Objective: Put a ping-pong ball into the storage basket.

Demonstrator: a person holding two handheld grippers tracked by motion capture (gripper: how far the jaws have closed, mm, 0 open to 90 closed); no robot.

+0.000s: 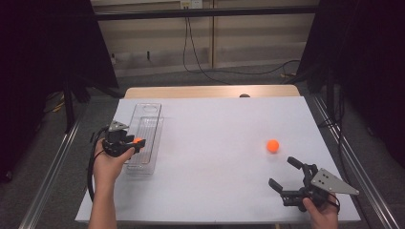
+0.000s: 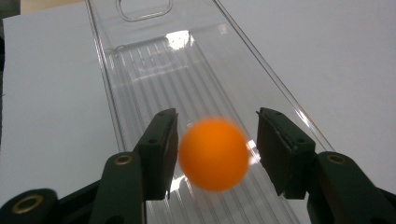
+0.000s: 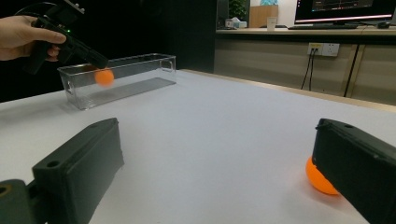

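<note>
White worktop carries a clear plastic bin (image 1: 145, 138); the left tool (image 2: 215, 140), released, hangs directly above it, an orange ball (image 2: 214, 154) loose between its jaws, dropping straight down into the bin

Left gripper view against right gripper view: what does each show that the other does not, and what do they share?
Left gripper view: the left gripper has its jaws either side of an orange ball, with a gap beside it, above the clear container's ribbed floor.
Right gripper view: the right gripper has its jaws wide apart, a second ball lies on the table partly behind one jaw, and a hand holds the left gripper.
Shared: the first ball, the container, the table.
</note>
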